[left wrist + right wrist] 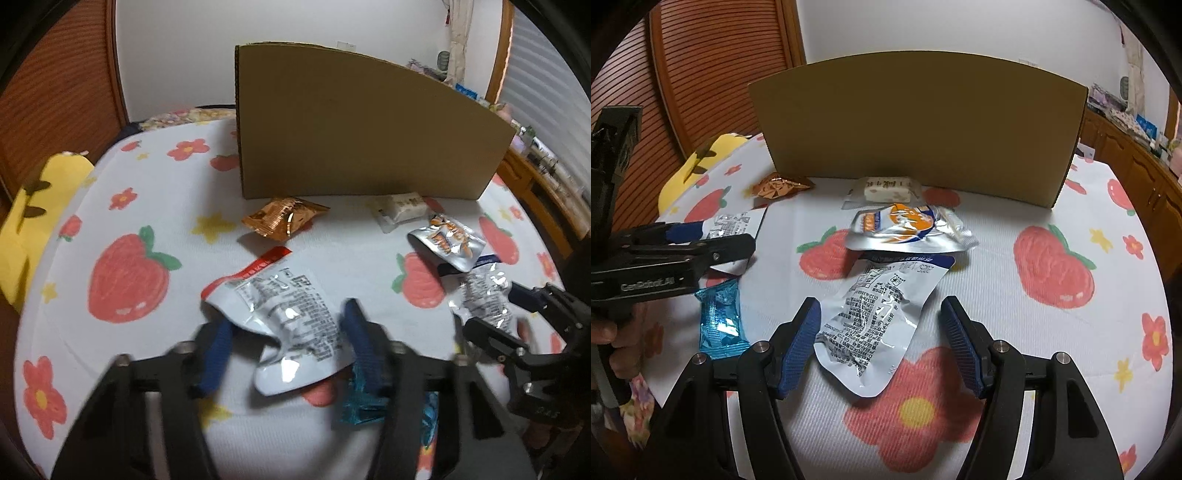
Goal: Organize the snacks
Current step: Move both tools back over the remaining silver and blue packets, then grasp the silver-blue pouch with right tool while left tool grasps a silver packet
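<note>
On a white cloth (1015, 221) printed with strawberries and flowers, laid out item by item:

- Cardboard panel (923, 129): upright at the far side, behind the snacks.
- Copper foil packet (282, 219): at the panel's foot, toward its left end.
- Pale wrapped bar (886, 190): at the panel's foot, near its middle.
- Silver pouch with orange print (905, 230): just in front of the bar, overlapping the top of the blue-edged pouch.
- Silver pouch with blue top edge (875, 317): printed back upward, lying between the fingers of the right gripper (881, 343), which stand wide and apart from it on both sides.
- Silver pouch with red top edge (280, 314): printed back upward, its lower half between the fingers of the left gripper (286, 349). These fingers stand at a middling gap; blur hides whether the pads press on the foil.
- Blue foil packet (720, 321): flat on the cloth just beside the left gripper, partly under its right finger in the left wrist view.
- Yellow cushion (33, 221): at the cloth's left edge.
- Hand (617, 347): gripping the left gripper's handle.
</note>
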`<state>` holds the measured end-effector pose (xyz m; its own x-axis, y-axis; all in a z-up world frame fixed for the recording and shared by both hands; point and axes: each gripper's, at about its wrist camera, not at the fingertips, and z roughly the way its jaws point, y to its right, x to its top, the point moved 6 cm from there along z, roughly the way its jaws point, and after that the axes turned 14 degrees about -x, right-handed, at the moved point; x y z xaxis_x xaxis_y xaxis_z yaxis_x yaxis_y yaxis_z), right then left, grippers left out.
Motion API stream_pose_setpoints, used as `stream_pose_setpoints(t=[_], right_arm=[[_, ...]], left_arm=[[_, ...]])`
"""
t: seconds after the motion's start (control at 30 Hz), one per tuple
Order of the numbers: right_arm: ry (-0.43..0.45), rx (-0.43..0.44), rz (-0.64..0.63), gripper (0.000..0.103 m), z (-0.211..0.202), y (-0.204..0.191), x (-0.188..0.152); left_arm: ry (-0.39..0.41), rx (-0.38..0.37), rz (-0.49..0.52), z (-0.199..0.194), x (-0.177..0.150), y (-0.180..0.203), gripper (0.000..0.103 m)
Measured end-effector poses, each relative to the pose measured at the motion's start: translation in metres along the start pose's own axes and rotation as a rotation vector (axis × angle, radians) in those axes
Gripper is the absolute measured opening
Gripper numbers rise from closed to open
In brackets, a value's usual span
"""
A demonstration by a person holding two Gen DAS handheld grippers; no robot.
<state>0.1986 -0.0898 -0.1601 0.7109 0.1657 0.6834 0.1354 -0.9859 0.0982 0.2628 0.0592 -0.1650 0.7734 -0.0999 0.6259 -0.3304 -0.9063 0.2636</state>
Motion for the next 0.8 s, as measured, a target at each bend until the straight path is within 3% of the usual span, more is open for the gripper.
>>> stream_pose_setpoints(t=[0.03,0.4,0.63,0.77,0.8], right_arm=[[0.001,0.0,0.0,0.069,0.0,0.0,0.0],[0.002,0.0,0.0,0.069,0.0,0.0,0.0],[0.001,-0.003,0.002,0.068,-0.001,-0.001,0.0],[0.002,0.002,0.021,0.05,-0.004,0.003,0.001],[-0.003,0.009,0.028,0.05,-0.004,0.004,0.001]], left_arm=[[0.002,-0.011,0.001,-0.001,-0.001,0.002,0.041],[0.042,0.021,0.093,-0.018,-0.008,0.015,0.029],[0.103,0.02,0.069,-0.031,-0.006,0.008,0.023],[0.121,0.012,0.047,-0.035,-0.008,0.003,0.023],[0.126,0.011,0.04,-0.037,-0.009,0.002,0.023]])
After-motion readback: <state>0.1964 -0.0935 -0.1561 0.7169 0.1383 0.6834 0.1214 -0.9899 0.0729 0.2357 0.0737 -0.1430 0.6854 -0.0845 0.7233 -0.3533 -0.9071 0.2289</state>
